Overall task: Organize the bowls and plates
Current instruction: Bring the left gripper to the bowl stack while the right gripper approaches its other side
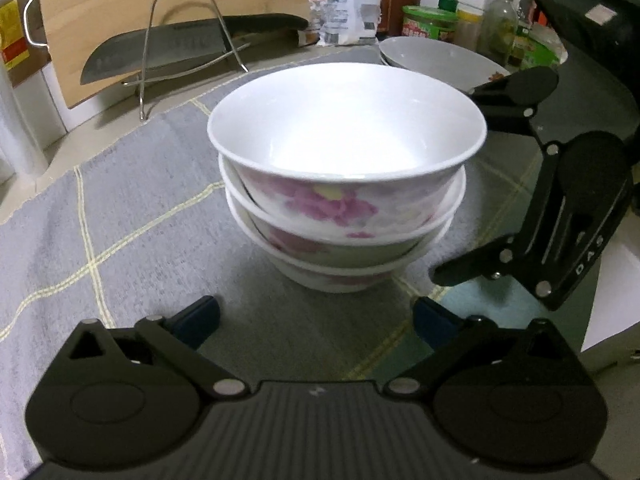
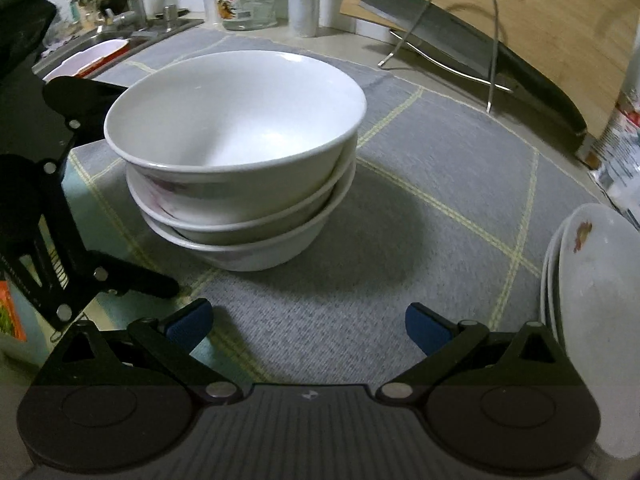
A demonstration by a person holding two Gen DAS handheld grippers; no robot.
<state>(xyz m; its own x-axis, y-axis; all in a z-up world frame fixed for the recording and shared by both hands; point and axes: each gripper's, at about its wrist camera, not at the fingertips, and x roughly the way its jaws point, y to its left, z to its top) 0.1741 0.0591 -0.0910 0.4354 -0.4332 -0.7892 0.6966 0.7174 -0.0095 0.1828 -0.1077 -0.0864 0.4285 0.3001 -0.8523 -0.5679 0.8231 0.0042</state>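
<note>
My left gripper (image 1: 316,320), black with blue pads, gaped empty just short of the stack of three white flower-printed porcelain bowls (image 1: 346,184) on the grey checked cloth (image 1: 100,232); my right gripper (image 2: 308,328), likewise wide open, flanked the stack, white plates (image 2: 592,280) beyond.

Three bowls (image 1: 344,184) nested on mat (image 1: 120,220); plates (image 2: 592,280) right; knife (image 1: 168,50) behind.
</note>
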